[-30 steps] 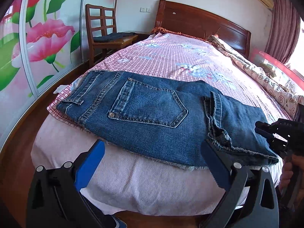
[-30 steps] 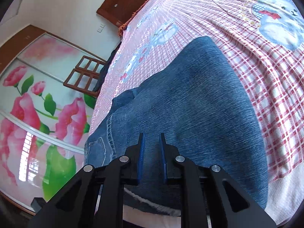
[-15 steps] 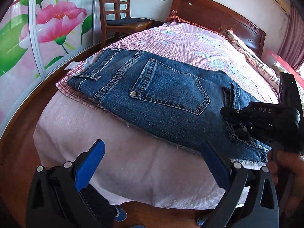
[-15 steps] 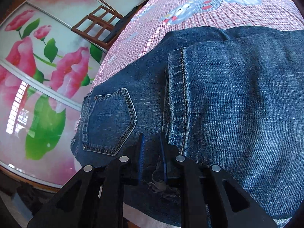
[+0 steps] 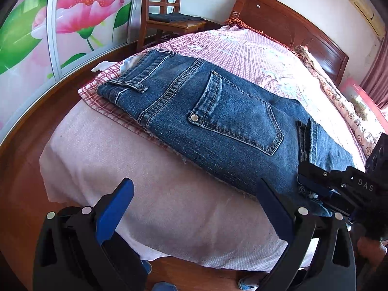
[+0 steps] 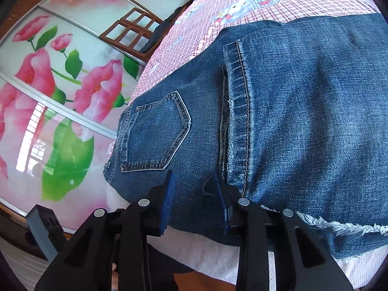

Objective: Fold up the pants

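The pants [image 5: 218, 126], dark blue denim jeans, lie folded across the foot end of the bed [image 5: 150, 208], on a pink checked bedspread [image 5: 242, 48], with the waistband toward the flowered sliding door [image 5: 48, 36] and 1 back pocket [image 5: 232, 118] facing up. The leg ends are laid back over the seat, their stitched hem [image 6: 238, 111] running just beside the pocket, and a frayed edge hangs at the mattress border.

The left hand-held gripper [image 5: 194, 218] hovers off the bed's end, apart from the denim, its 2 blue-padded fingers [image 5: 114, 208] spread wide with nothing between them.

The right hand-held gripper [image 6: 194, 194] sits at the near edge of the pants by the hem. Its jaws are opening, and the denim edge lies between the blue pads [image 6: 167, 198], which no longer press on it. In the left wrist view this hand-held gripper shows at the right, its tip at the frayed corner.

A wooden chair [image 5: 167, 12] stands beside the headboard [image 5: 291, 26]
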Demonstrator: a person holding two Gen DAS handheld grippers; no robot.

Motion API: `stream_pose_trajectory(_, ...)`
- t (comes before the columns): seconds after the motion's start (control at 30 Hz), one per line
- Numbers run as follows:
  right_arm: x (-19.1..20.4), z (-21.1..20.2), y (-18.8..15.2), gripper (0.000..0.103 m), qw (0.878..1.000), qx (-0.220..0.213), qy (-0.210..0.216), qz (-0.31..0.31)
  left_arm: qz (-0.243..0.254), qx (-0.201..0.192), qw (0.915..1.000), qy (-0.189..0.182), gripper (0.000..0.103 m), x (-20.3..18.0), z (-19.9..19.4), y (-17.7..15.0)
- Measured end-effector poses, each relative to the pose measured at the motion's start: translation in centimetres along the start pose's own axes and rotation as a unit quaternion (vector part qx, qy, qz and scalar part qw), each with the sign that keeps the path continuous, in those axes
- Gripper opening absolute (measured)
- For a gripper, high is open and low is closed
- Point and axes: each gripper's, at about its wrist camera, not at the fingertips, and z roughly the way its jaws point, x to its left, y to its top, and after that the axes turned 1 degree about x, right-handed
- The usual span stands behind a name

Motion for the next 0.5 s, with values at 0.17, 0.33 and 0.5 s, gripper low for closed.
stream_pose_trajectory(0.17, 0.7, 0.1, 0.1, 0.031, 1.000, 0.009, -0.009, -0.014, -0.121, -0.006, 0.9894, -0.080, 0.101, 4.8, -0.1, 2.4)
stream_pose_trajectory(0.33, 0.9, 0.3, 0.1, 0.031, 1.000, 0.006, -0.013, -0.017, -0.289, 0.020, 0.9461, -0.144, 0.100, 10.8, 2.0, 3.7)
stream_pose_trajectory(0.5, 1.2, 0.5, 0.1, 0.031, 1.000, 0.008, -0.014, -0.022, -0.378, 0.010, 0.8993, -0.220, 0.096, 13.0, 3.5, 4.5)
